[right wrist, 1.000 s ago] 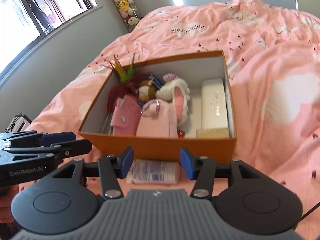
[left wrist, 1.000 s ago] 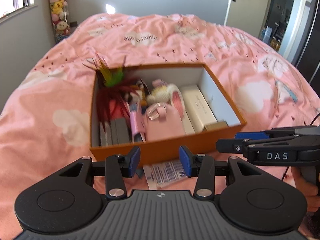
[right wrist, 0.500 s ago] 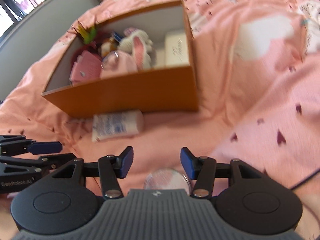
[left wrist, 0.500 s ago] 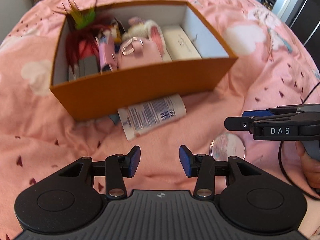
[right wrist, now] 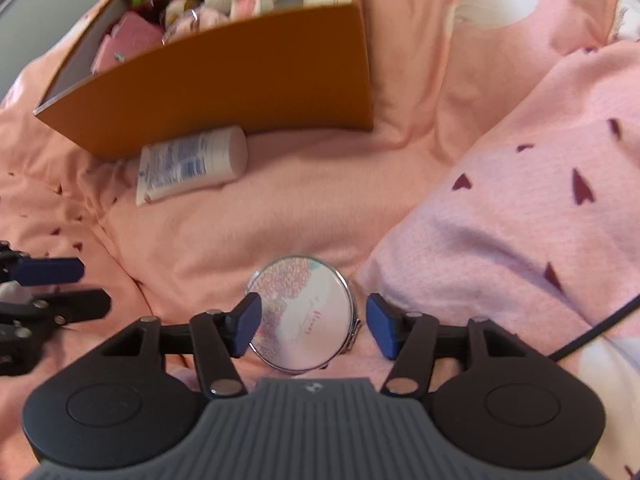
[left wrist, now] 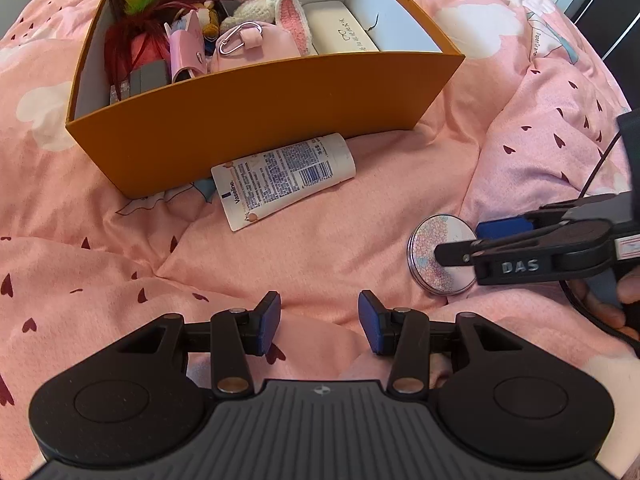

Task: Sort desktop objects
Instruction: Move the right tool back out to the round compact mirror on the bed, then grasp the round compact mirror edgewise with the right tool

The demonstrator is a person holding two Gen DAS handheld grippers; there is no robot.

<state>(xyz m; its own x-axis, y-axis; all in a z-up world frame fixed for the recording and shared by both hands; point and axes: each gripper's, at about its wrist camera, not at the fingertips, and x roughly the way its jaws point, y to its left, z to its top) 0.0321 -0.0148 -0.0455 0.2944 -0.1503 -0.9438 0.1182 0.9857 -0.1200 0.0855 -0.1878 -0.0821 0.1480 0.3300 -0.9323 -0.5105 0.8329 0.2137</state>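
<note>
With both views now tipped down past the box [right wrist: 224,76], the right gripper [right wrist: 308,324] has just widened, jaws straddling the unclamped mirror [right wrist: 304,312] before it; left gripper [left wrist: 319,320] gapes empty; pickup seems imminent.

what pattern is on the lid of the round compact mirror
The compact mirror has a pale pink lid with clustered pink blossoms and a silver rim, clearest in the right wrist view.

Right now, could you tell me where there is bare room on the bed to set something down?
Bare duvet lies between the lotion tube, the round compact mirror and the left gripper. The orange box is crowded, open only at its right end beside the white case.
</note>
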